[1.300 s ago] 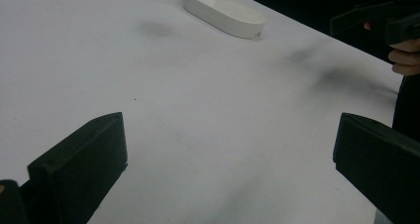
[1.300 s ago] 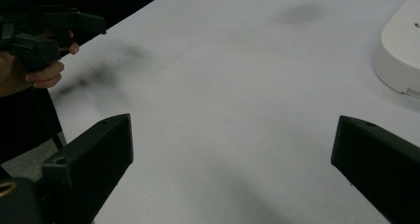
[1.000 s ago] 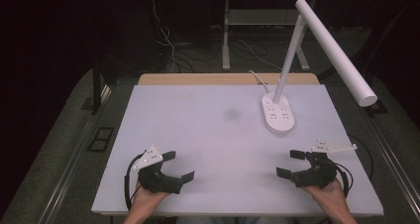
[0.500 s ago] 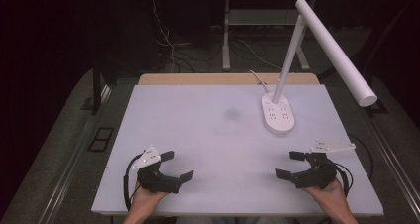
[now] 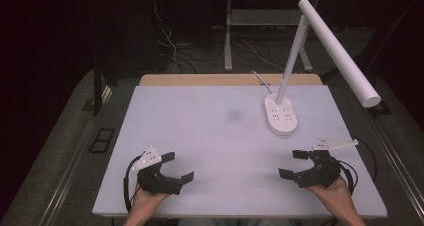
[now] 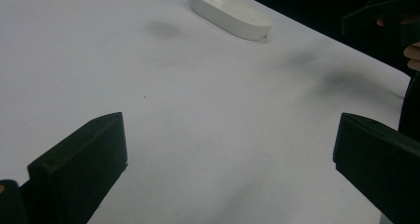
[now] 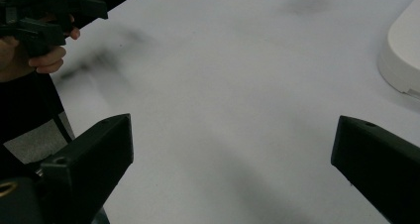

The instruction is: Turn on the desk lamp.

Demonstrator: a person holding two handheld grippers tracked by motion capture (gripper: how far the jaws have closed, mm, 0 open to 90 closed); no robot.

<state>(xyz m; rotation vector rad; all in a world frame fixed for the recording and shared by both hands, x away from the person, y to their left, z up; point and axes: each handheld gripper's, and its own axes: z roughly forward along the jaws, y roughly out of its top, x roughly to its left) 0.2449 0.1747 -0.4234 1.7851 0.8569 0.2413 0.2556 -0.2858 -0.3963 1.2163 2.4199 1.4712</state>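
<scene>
Step in hand: a resting or starting pose is judged, since nothing is held and neither gripper touches an object.

Left gripper (image 5: 176, 167): seen low over the near left part of the table, in a hand that enters from the bottom edge of the high view; its black jaws are spread wide with bare table between them, as the left gripper view confirms.

Right gripper (image 5: 295, 164): held near the front right corner of the table; its jaws are likewise wide apart and grip nothing. A grey three-cornered plate is carried on top.

Nearest thing: the lamp base (image 5: 281, 115), set on the far right part of the table, well apart from the left gripper and nearer to the right one. Its edge is seen at the right of the right gripper view (image 7: 403, 60).

Lamp base, form: a smooth white oval slab with rounded rim; small marks on its top face are too small to be identified.

Lamp, form: a slim white stem rises from the base, and a long white cylindrical lamp head (image 5: 339, 51) slants above the right side.

Table (image 5: 200, 131): a flat, matte, pale surface with faint grey smudges; a wooden strip shows along its far edge.

Next move, as judged: a forward reach by the right gripper would be called for, with jaws kept spread until the base's low rim lies between them.
</scene>
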